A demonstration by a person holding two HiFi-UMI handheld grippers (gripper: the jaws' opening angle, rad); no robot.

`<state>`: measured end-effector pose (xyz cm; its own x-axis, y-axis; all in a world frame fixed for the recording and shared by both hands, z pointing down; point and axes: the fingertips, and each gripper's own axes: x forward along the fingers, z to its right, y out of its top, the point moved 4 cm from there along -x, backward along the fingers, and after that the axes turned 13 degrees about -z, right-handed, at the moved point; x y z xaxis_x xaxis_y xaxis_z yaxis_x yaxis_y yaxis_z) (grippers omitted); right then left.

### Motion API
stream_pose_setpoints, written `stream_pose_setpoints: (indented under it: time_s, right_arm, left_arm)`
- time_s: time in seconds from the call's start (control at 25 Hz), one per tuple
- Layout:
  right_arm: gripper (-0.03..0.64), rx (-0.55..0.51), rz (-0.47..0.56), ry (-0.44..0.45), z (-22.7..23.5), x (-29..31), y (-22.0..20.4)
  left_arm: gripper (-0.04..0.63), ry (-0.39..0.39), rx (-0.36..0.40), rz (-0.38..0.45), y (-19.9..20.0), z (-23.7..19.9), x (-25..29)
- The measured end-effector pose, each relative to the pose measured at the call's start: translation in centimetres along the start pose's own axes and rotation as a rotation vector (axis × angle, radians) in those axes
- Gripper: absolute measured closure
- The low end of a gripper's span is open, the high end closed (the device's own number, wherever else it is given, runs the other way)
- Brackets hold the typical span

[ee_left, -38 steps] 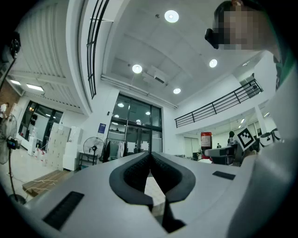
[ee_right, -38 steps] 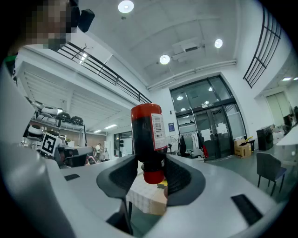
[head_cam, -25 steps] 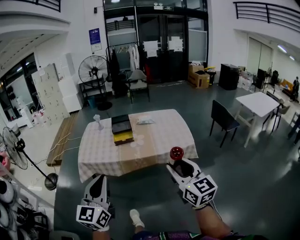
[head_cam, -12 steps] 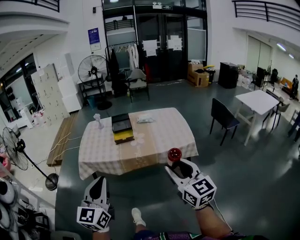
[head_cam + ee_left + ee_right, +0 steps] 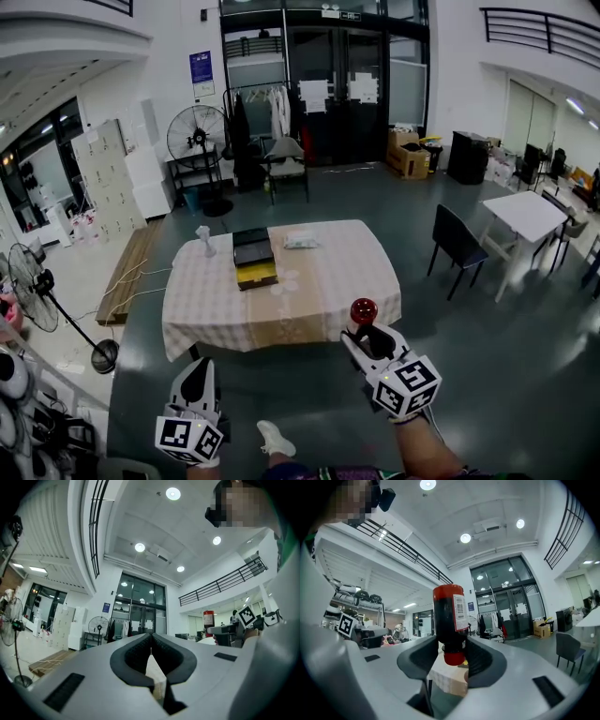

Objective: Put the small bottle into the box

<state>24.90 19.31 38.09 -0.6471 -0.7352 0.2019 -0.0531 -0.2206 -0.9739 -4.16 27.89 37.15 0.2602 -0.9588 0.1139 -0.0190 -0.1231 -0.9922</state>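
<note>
My right gripper (image 5: 365, 332) is shut on a small dark bottle (image 5: 363, 311) with a red cap and a barcode label. In the right gripper view the bottle (image 5: 450, 613) stands above the jaws, cap end down and pinched between them at the gripper (image 5: 453, 657). It hangs in the air just in front of the near edge of the cloth-covered table (image 5: 319, 281). A black and yellow box (image 5: 254, 259) lies on the table's far left part. My left gripper (image 5: 199, 373) is low at the left, well short of the table, shut with nothing in it (image 5: 151, 644).
A small white object (image 5: 204, 240) and a flat packet (image 5: 301, 242) lie on the table. A dark chair (image 5: 457, 246) and a white table (image 5: 528, 214) stand at the right. Fans (image 5: 37, 302) stand at the left, one (image 5: 199, 141) at the back. Dark floor lies between me and the table.
The right gripper with the bottle has drifted slightly right and down in the view. The left gripper has hardly moved. The head view has shifted a little.
</note>
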Motion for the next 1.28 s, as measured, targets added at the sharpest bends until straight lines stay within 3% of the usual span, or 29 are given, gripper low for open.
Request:
stream_pose_setpoints:
  time_s: [0.4,0.72,1.28]
  right_arm:
    - [0.430,-0.012,0.002,0.000,1.4,4.4,1.3]
    - [0.431,-0.033,0.034,0.011,3.5,10.0,4.0]
    - [0.433,-0.002,0.085,-0.032,6.5,24.2,10.1]
  left_arm:
    - [0.568,0.028,-0.012,-0.008,0.4,-3.2,2.7]
    - [0.568,0.011,-0.017,-0.012,1.9,-5.9,8.1]
    - [0.568,-0.045,-0.020,-0.013,4.5,-17.7,20.3]
